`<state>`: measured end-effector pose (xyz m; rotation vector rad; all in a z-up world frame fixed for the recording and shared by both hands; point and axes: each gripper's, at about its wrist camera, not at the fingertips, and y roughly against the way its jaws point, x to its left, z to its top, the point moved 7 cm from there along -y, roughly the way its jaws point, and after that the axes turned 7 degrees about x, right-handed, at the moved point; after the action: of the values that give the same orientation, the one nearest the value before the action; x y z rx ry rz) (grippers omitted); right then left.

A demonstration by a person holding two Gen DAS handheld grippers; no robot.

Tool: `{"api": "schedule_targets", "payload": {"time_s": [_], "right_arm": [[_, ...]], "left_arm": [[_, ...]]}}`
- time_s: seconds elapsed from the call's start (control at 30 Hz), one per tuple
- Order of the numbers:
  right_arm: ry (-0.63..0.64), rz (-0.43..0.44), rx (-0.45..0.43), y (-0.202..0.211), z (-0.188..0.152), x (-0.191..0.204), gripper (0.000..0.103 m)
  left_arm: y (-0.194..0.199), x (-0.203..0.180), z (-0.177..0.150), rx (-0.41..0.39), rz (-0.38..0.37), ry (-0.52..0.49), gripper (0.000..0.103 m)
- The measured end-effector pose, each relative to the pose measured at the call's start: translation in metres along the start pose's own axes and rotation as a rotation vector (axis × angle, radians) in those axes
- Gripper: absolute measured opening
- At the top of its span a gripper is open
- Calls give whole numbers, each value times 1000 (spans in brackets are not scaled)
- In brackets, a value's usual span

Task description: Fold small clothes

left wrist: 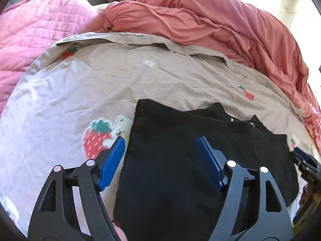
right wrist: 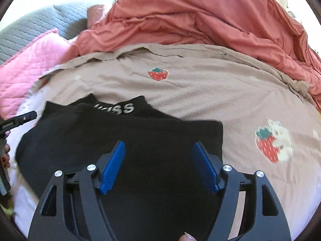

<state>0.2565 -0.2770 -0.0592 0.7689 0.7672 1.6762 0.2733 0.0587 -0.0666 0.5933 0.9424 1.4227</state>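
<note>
1. A black garment (left wrist: 176,160) lies flat on a beige bedspread (left wrist: 112,84) printed with strawberries; the right wrist view shows the same garment (right wrist: 124,140) on the same spread (right wrist: 210,92).
2. The garment looks partly folded: one layer lies over another, with a straight edge across the top and a corner at the far right in the right wrist view.
3. White letters (right wrist: 118,108) run along the garment's far edge; only part of the word can be read, ending in "SS".
4. The left gripper (left wrist: 160,146) is spread wide, its blue pads (left wrist: 113,160) well apart and holding nothing. One pad is over the garment's left edge, the other over the black cloth.
5. The right gripper (right wrist: 158,150) is also spread wide and holds nothing, both blue pads (right wrist: 204,168) over the black cloth.
6. Whether either gripper touches the cloth cannot be told.
7. Each gripper shows at the edge of the other's view: the right one (left wrist: 307,164) at the garment's right side, the left one (right wrist: 18,121) at its left side.
8. A large strawberry print (left wrist: 96,140) lies just left of the garment; another (right wrist: 268,144) lies to its right.
9. A rumpled red duvet (left wrist: 210,22) is heaped beyond the spread, and a pink quilt (left wrist: 38,30) lies at far left.
</note>
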Motion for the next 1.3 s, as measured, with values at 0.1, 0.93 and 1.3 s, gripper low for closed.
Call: {"api": "schedule_targets", "payload": {"time_s": [0.1, 0.93, 1.3], "right_arm": [[7, 24, -11, 16, -15, 9, 71], [-78, 10, 104, 20, -79, 36, 71], [-86, 7, 31, 60, -84, 41, 94]], "left_arm": [[16, -1, -16, -8, -8, -9, 71], [12, -33, -93, 79, 83, -218, 78], [34, -21, -90, 70, 63, -171, 89]]}}
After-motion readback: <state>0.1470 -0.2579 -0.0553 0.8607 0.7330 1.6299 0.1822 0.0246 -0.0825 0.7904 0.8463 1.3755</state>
